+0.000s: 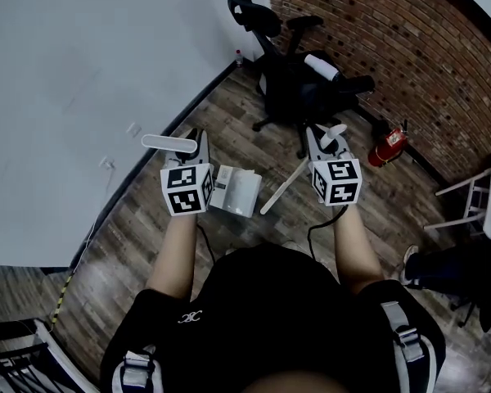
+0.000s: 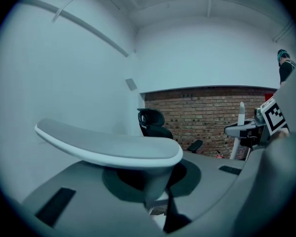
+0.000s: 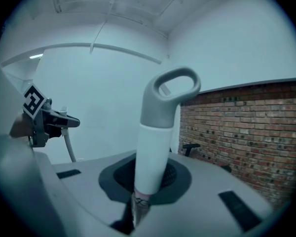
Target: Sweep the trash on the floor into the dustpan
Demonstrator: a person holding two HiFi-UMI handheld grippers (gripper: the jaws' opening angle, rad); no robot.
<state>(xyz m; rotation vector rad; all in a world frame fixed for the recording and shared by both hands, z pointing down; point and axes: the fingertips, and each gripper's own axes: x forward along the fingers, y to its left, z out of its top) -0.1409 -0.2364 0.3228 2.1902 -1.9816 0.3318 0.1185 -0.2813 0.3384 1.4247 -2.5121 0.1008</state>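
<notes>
Both forearms were stretched out in front, side by side at about the same height, marker cubes facing up at the head camera. The left gripper [image 1: 195, 150] was clamped on the flat white paddle-shaped dustpan handle [image 1: 170, 143], which stuck out to its left. The right gripper [image 1: 322, 146] was pinching the white broom handle with a grey loop on top [image 1: 333, 133].

Down below, the light grey dustpan [image 1: 237, 191] sat on the wood-plank floor [image 1: 229, 125] just right of the left cube. The broom's pale stick slanted down toward the pan's right edge — the brush end I couldn't make out.

Room-wise it was a corner. The white wall [image 1: 74, 88] ran close along the left and the red brick wall [image 1: 409, 47] was ahead and to the right. A black office chair [image 1: 290, 84] was parked just beyond the grippers, and a red fire extinguisher [image 1: 390, 146] stood by the bricks. The open planks were mostly around the pan and back toward the person.

Only the head view showed the pan and the floor. The left gripper view showed the paddle lying across above the jaws with its stem squeezed between them. The right gripper view showed the jaws tight on the white shaft below the loop — each view also caught the other gripper off at its edge.
</notes>
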